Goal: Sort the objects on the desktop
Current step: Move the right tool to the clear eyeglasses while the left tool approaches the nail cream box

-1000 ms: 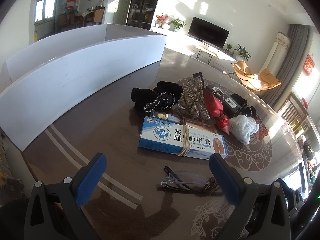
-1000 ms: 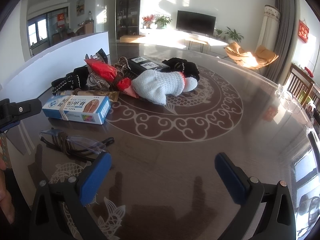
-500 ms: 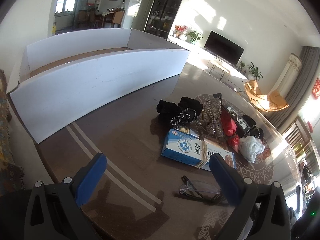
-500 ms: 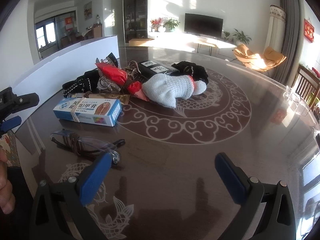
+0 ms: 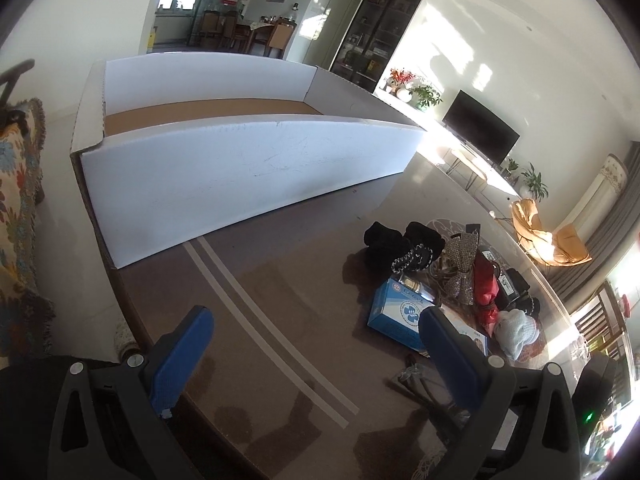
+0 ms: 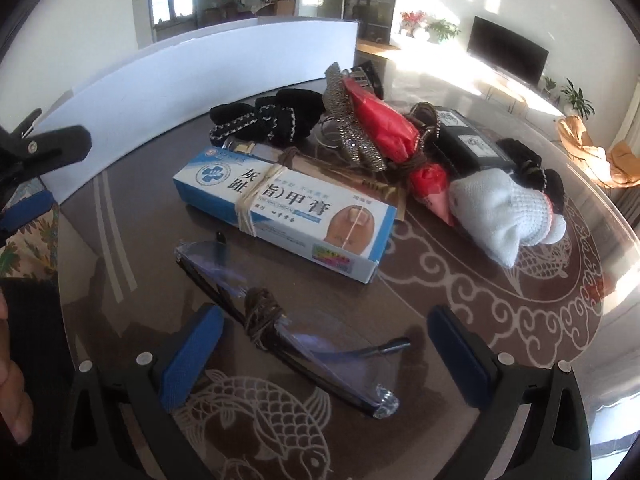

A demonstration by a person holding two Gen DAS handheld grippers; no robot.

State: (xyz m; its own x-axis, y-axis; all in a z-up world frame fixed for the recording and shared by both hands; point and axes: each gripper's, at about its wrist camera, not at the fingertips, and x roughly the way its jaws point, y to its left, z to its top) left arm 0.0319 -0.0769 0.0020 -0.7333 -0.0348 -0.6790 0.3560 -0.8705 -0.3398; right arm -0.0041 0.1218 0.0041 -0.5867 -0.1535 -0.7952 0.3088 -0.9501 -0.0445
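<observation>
**Clear glasses sit right in front of my right gripper**

Clear plastic glasses (image 6: 280, 332) lie on the dark glass worktop (image 6: 460, 408), just in front of my right gripper (image 6: 324, 364). That gripper is wide open and holds nothing. Its two blue pads (image 6: 192, 356) stand on each side of the glasses, with the brown string knot on the frame near the left pad. The glasses lie slanted, with their long line running from far-left to near-right, so they do not sit straight across my open gripper. I think I would need to turn my wrist a bit before I close.

My left gripper (image 5: 316, 364) is also wide open and empty. It points at bare worktop and at the big white box (image 5: 240, 176), which stands open at the top with its brown floor showing. The glasses are low and to the right in its view, partly hidden behind its right pad, so my right gripper is the nearer one.

Behind the glasses lies the blue and white cream box (image 6: 280, 208) with a rubber band round it. Past that is a pile: black hair bands (image 6: 264, 120), a sparkly bow (image 6: 348, 128), a red packet (image 6: 380, 124) and a white knitted sock (image 6: 496, 212).

Nothing seems sorted yet, since I can see no objects inside the white box.
</observation>
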